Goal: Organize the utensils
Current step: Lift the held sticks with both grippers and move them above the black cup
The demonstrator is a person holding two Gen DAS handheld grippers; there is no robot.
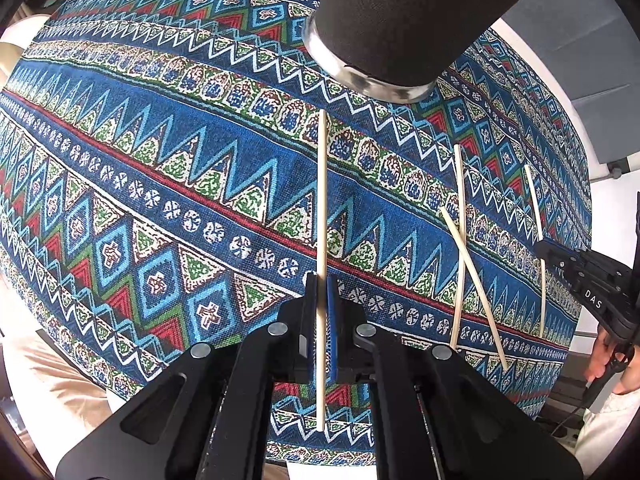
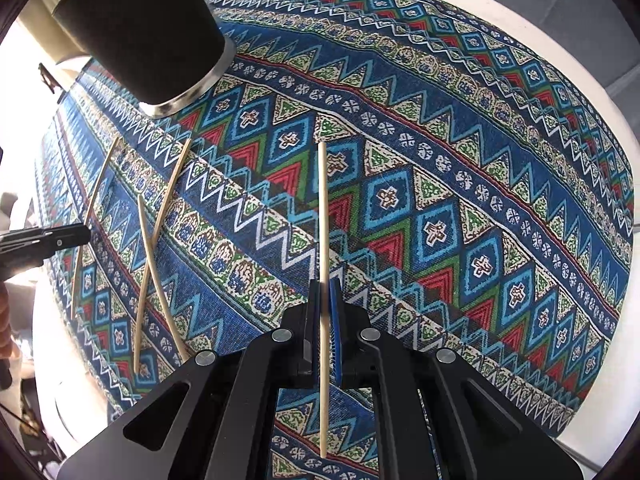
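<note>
My left gripper (image 1: 322, 280) is shut on a pale wooden chopstick (image 1: 321, 200) that points forward above the patterned cloth. My right gripper (image 2: 325, 282) is shut on another chopstick (image 2: 322, 208), also held above the cloth. A black cylindrical holder with a metal base (image 1: 396, 20) stands ahead of the left gripper, and at upper left in the right wrist view (image 2: 148, 36). Three loose chopsticks lie on the cloth: two crossed (image 1: 460, 240) (image 1: 476, 280) and one apart (image 1: 538, 240). The right wrist view shows them at left (image 2: 158, 232).
A blue, red and green patterned cloth (image 1: 180, 208) covers a round white table (image 1: 576, 120), whose rim shows around it (image 2: 616, 128). The other gripper's black body shows at far right in the left view (image 1: 592, 280) and far left in the right view (image 2: 36, 240).
</note>
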